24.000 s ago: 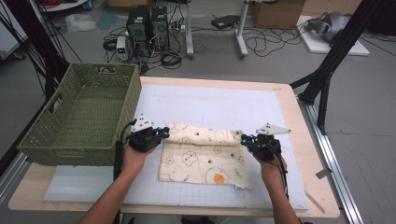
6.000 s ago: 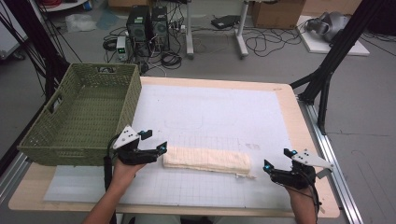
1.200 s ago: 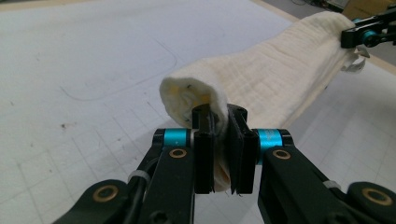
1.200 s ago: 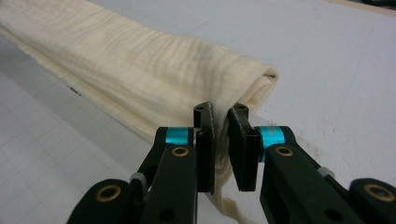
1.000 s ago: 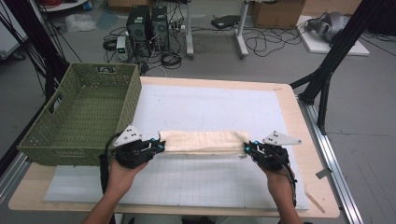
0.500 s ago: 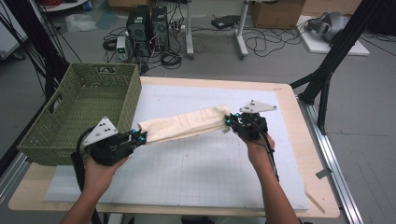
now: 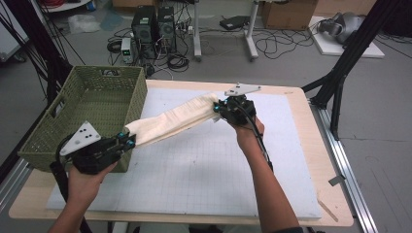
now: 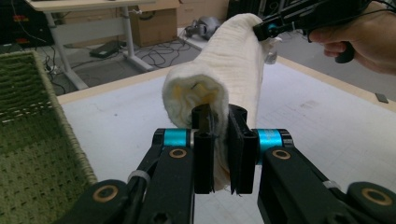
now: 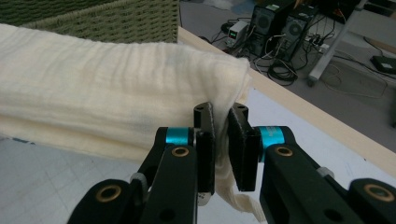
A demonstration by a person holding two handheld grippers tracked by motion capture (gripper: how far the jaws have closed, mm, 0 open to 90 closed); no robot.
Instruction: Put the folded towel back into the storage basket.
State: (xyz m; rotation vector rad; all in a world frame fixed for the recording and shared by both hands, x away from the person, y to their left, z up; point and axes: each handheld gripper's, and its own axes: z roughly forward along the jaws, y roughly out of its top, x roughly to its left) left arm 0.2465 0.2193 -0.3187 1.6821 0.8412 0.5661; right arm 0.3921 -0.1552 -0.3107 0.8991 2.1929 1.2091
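Note:
A cream folded cloth hangs in the air above the table, stretched between both grippers. My left gripper is shut on its near-left end, right beside the green woven basket. In the left gripper view the jaws pinch the rolled end of the cloth. My right gripper is shut on the far end, higher over the white mat. The right gripper view has the cloth bunched between the pads, with the basket behind it.
The basket stands at the table's left edge, open on top and deep-walled. The white gridded mat covers most of the wooden table. Computers, cables and desk legs sit on the floor beyond the far edge.
Both grippers have lifted the cloth off the mat and carried it left toward the basket. The right hand rose and swung further left; the left end now sits at the basket's near corner.

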